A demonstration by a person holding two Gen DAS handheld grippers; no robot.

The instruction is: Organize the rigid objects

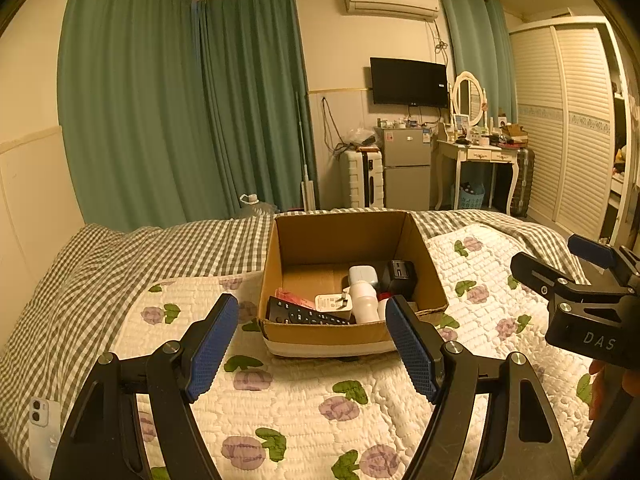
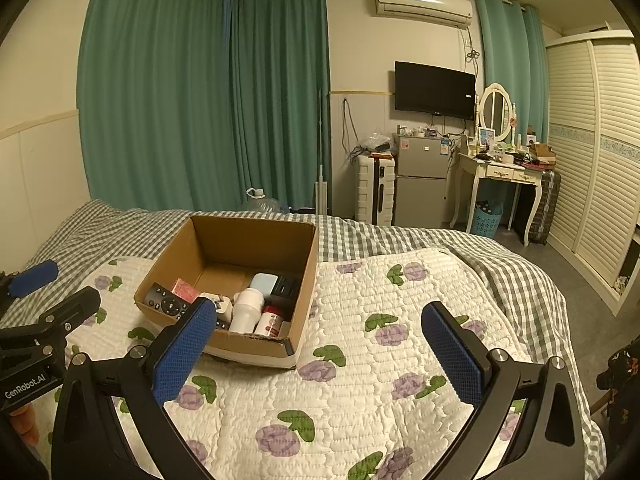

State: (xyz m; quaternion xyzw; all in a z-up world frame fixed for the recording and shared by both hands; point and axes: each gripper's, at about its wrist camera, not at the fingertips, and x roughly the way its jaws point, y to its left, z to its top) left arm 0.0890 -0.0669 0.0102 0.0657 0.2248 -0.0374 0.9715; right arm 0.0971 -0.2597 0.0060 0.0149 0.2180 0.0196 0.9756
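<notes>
An open cardboard box [image 1: 276,264] [image 2: 308,272] sits on the flowered quilt on the bed. Inside lie a black remote [image 1: 304,314] [image 2: 166,302], a white bottle [image 1: 364,300] [image 2: 246,310], a red-capped bottle [image 2: 270,320], a white charger [image 1: 362,274] [image 2: 264,282], a black adapter [image 1: 400,276] [image 2: 286,286], a white plug [image 1: 334,303] and a red packet [image 2: 184,290]. My left gripper [image 1: 312,312] is open and empty, just in front of the box. My right gripper [image 2: 316,320] is open and empty, to the right of the box.
A white phone [image 1: 44,428] lies on the checked sheet at the left edge of the bed. Green curtains, a water jug [image 1: 256,206], a suitcase, a small fridge [image 1: 406,168], a dressing table and a wardrobe stand beyond the bed.
</notes>
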